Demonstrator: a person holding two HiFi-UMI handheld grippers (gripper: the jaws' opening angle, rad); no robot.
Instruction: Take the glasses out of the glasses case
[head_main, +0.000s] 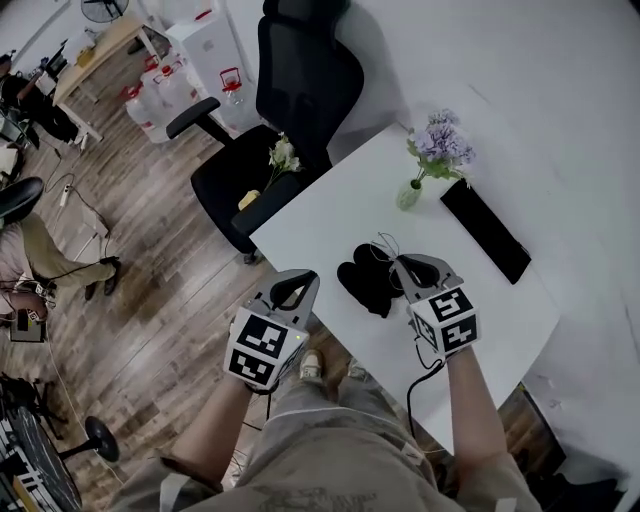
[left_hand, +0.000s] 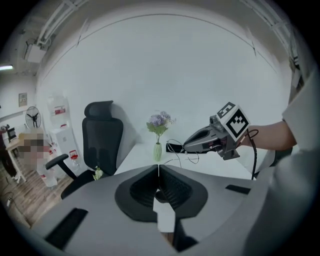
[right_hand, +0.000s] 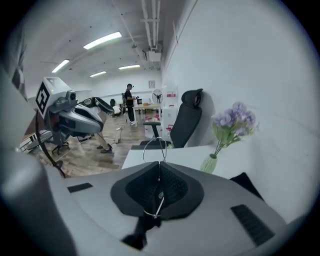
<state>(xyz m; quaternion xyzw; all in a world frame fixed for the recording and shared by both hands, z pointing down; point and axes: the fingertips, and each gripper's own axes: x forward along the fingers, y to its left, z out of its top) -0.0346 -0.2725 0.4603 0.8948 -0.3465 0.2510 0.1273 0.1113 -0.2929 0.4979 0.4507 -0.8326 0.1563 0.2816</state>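
A soft black glasses case (head_main: 362, 282) lies open on the white table (head_main: 330, 215) near its front edge. My right gripper (head_main: 400, 262) hovers just right of the case, shut on thin wire-framed glasses (head_main: 383, 245). In the right gripper view the jaws (right_hand: 159, 162) meet on a temple, and a wire rim (right_hand: 156, 138) loops out past the tips. My left gripper (head_main: 303, 280) hangs over the table's front edge, left of the case. Its jaws (left_hand: 158, 166) are shut with nothing seen between them. The left gripper view shows the right gripper (left_hand: 187, 146) ahead.
A small vase of purple flowers (head_main: 437, 150) stands at the table's far side, with a flat black slab (head_main: 485, 230) beside it by the wall. A black office chair (head_main: 275, 120) sits at the table's left end. Wooden floor lies to the left.
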